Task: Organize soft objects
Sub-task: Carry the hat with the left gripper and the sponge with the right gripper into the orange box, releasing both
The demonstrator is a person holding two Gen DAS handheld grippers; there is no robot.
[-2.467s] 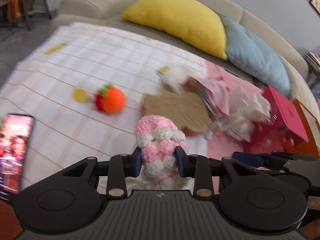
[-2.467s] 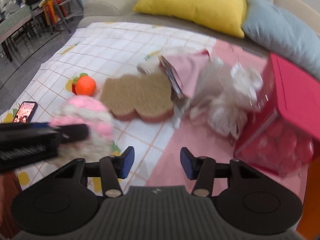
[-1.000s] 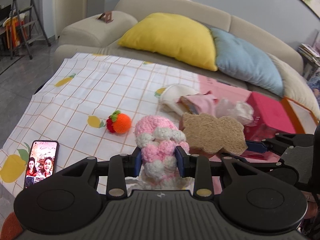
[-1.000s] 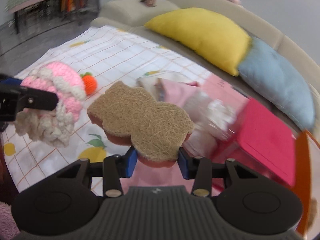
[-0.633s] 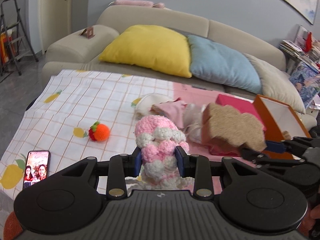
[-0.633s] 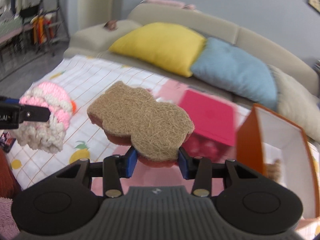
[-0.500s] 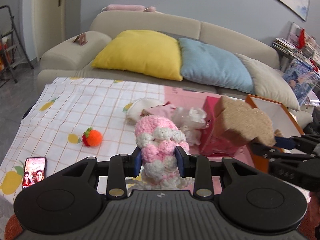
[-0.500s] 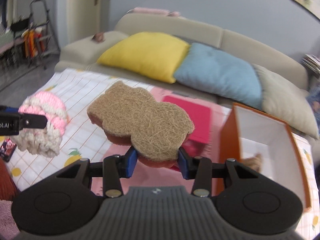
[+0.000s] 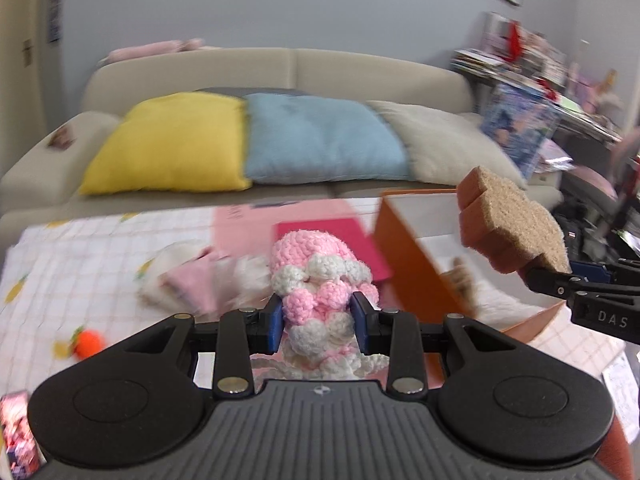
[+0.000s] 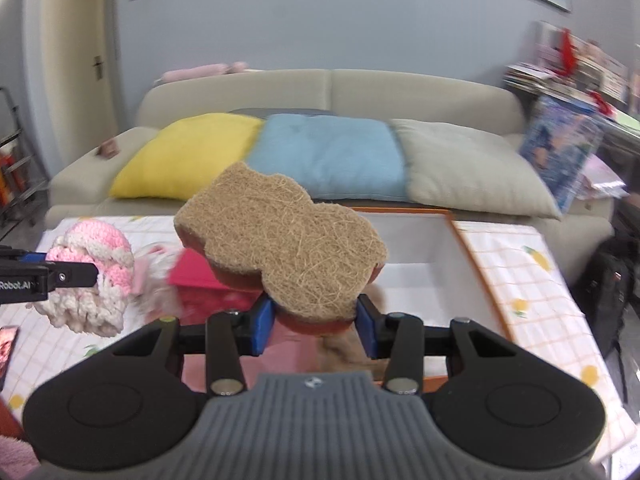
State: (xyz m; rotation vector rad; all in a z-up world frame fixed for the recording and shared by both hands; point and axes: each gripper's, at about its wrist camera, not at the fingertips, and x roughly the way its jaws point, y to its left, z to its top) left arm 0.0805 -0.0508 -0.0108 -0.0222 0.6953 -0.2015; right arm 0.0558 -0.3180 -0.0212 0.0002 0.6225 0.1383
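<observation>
My left gripper (image 9: 318,316) is shut on a pink and white crocheted toy (image 9: 316,280) and holds it above the table; the toy also shows in the right wrist view (image 10: 94,276). My right gripper (image 10: 316,320) is shut on a brown fibre sponge with a red underside (image 10: 280,240), held over the near edge of an open orange box with a white inside (image 10: 416,272). From the left wrist view the sponge (image 9: 512,228) hangs over the box (image 9: 416,256). A small brown soft thing (image 9: 460,276) lies inside the box.
A pink box (image 10: 200,276) stands left of the orange box. Pink and white cloths (image 9: 192,280) and an orange crocheted fruit (image 9: 88,342) lie on the checked tablecloth (image 9: 80,280). A phone (image 9: 20,432) lies at the near left. A sofa with cushions (image 10: 328,156) is behind.
Both grippers have swung to the right with their loads. The sponge now hangs over the orange box, and the crocheted toy has come closer to the box.
</observation>
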